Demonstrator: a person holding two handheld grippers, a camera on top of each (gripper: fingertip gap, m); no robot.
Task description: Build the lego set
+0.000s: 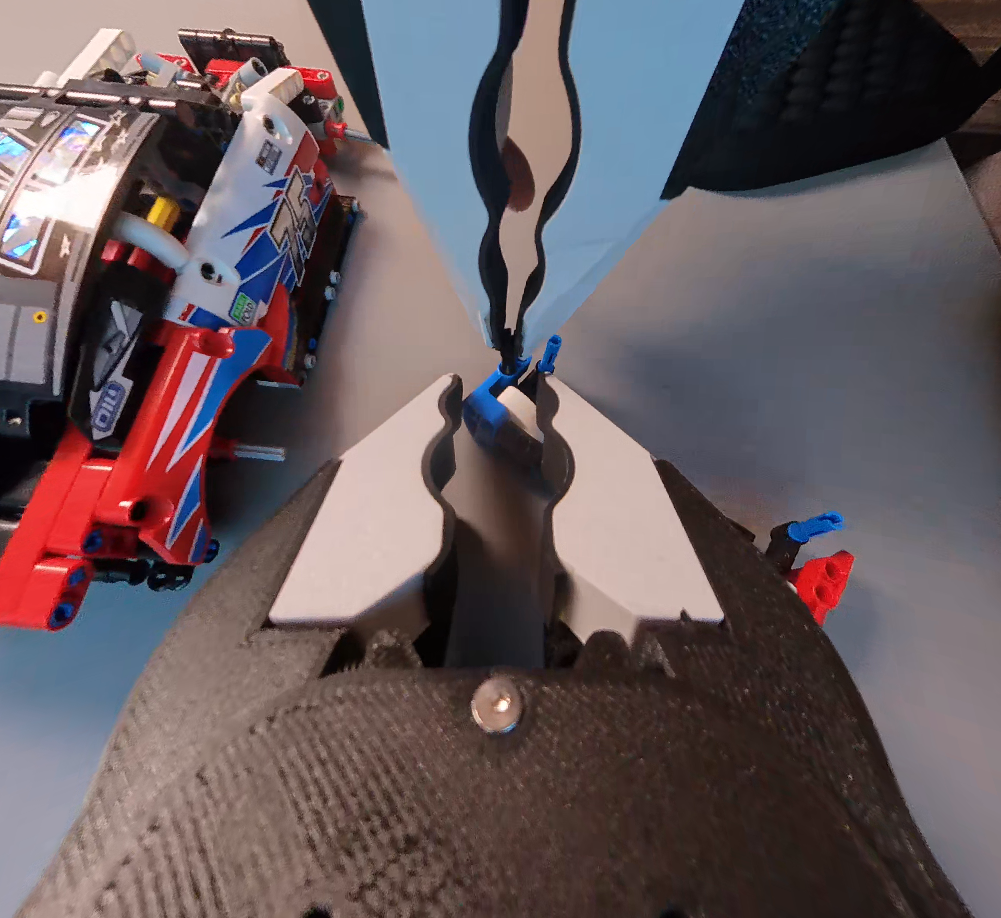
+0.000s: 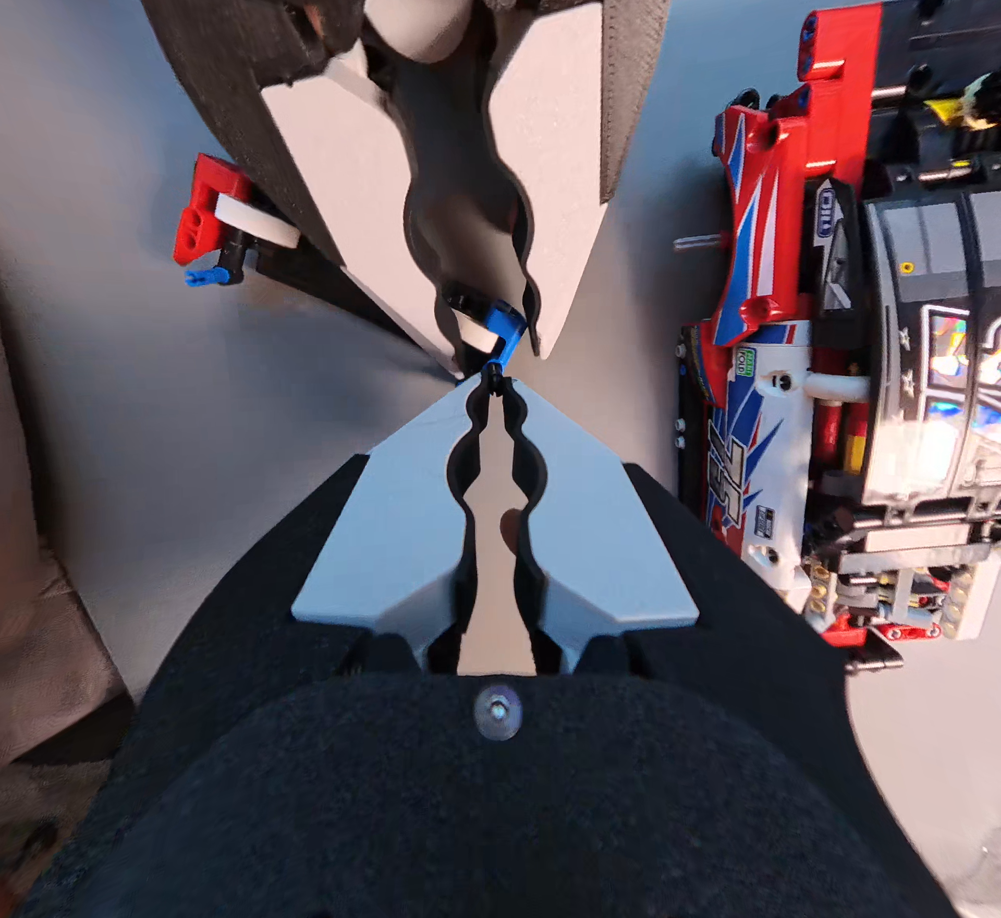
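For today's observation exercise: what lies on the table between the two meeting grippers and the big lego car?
Nothing: bare grey table separates the grippers' tips from the lego car, clearest in the right wrist view.

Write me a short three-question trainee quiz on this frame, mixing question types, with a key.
1. True or false: the right gripper is pinching a small black pin.
2. What does the left gripper hold? A) a yellow axle B) a small assembly with a blue connector C) nothing
3. Fill in: the lego car lies on the grey ____, off to one side of both grippers.

Key: 1 true; 2 B; 3 table.
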